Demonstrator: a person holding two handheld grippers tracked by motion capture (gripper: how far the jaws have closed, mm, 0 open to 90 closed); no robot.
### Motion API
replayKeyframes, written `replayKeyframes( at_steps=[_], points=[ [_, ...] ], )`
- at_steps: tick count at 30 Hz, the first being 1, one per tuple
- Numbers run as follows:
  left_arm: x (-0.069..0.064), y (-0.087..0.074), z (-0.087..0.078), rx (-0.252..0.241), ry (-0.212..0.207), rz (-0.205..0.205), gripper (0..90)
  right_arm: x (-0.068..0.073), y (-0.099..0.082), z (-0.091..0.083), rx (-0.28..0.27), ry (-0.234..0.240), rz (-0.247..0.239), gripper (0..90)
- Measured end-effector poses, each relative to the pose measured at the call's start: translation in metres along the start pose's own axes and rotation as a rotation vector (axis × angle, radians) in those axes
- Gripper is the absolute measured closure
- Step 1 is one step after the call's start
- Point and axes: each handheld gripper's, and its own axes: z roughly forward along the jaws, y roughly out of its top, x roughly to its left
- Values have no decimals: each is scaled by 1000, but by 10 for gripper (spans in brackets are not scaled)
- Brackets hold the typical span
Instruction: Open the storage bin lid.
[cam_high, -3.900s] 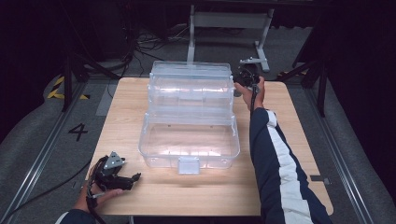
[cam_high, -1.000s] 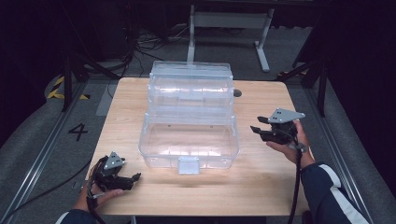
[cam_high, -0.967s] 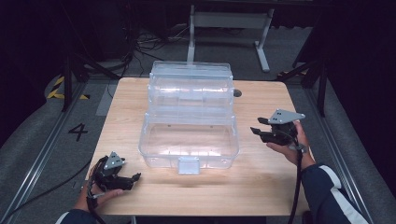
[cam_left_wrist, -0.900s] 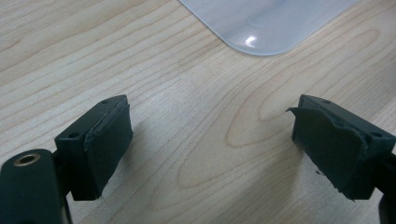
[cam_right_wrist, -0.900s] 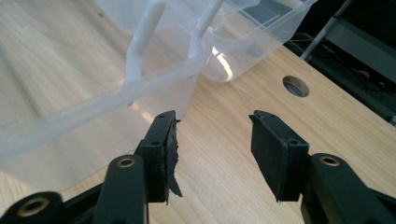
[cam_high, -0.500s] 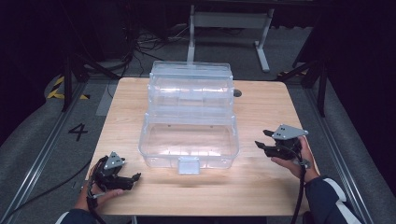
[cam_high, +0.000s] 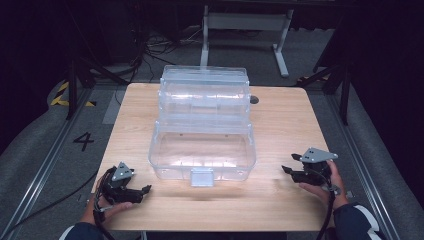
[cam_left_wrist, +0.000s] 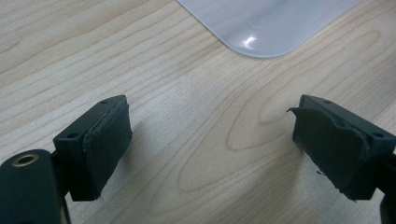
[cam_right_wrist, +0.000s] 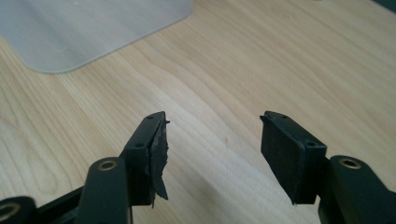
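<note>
I see the clear plastic box (cam_high: 202, 132) standing in the middle of the wooden counter (cam_high: 285, 130), its tiers stepped back toward the far edge and its small front latch (cam_high: 202, 177) facing me. A small dark round thing (cam_high: 254, 99) lies on the wood just beside the box's far right corner; I cannot tell what it is.

My left hand-held gripper (cam_high: 145, 189) rests low at the near left corner of the counter, near the box's front left corner but apart from it. In the left gripper view its jaws stand wide apart with only bare wood between the pads (cam_left_wrist: 108, 140), and a rounded corner of the box (cam_left_wrist: 261, 23) shows ahead.

My right hand-held gripper (cam_high: 286, 169) sits at the near right of the counter, held in my right hand (cam_high: 325, 182), pointing toward the box and well clear of its side. Its jaws have just been opening; in the right gripper view nothing lies between them, just wood grain, and the pad (cam_right_wrist: 158, 156) on the left jaw looks frayed at its edge. A corner of the box (cam_right_wrist: 93, 28) shows at the upper left there.
</note>
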Motion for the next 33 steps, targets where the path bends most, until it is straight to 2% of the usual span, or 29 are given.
replayKeyframes(
  at_steps=[4,8,11,14,23,27,33],
  points=[
    [1,1,0,-2,4,12,120,-2,-10,0,25,-7,27,378],
    [1,2,1,3,-1,8,115,-3,-21,3,44,-7,75,350],
    [1,2,1,-1,5,19,115,-2,-29,4,57,-4,81,340],
    [2,2,1,2,5,21,115,-2,-36,3,63,10,110,317],
    [4,3,2,8,-17,35,108,-6,-51,1,13,18,209,251],
    [4,3,2,12,-20,28,107,-6,-52,0,15,2,220,218],
    [5,5,3,15,-21,45,97,-6,-53,-1,16,-1,222,214]
  ],
)
